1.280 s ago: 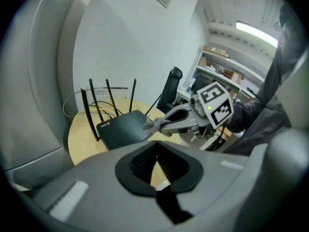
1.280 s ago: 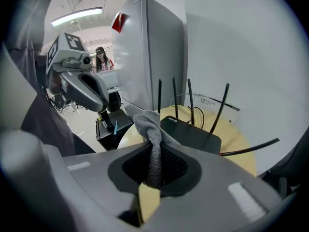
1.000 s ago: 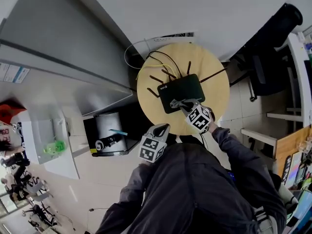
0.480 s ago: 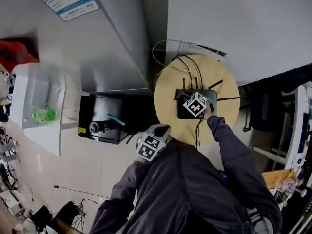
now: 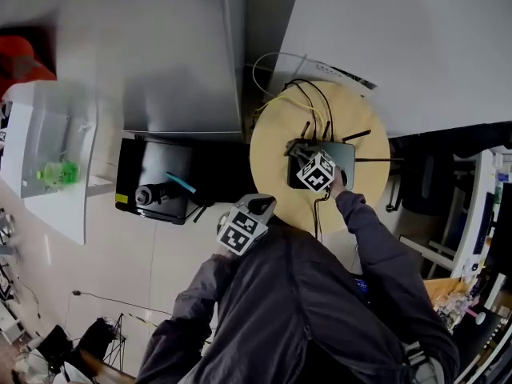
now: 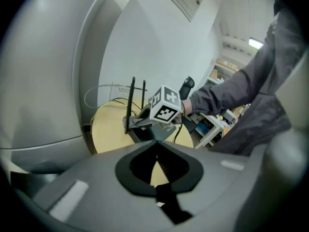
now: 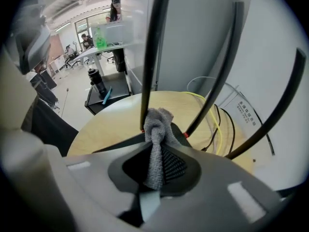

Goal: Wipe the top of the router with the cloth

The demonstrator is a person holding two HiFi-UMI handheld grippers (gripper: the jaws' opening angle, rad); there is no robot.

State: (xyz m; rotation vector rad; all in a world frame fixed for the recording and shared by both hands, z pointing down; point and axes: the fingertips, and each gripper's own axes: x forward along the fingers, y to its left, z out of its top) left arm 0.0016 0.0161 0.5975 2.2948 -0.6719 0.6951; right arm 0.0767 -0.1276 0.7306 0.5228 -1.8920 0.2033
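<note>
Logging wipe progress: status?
Right hand-held gripper shut on grey fabric cloth, on black flat router. Left hand-held gripper shut, empty. Black antennas close ahead.

One router (image 5: 346, 159) — one cloth (image 7: 155, 125) — one round table (image 5: 272, 162).

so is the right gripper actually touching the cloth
Touching. The right gripper view shows the right gripper with its jaws closed on the grey cloth, which is pinched between them.
</note>
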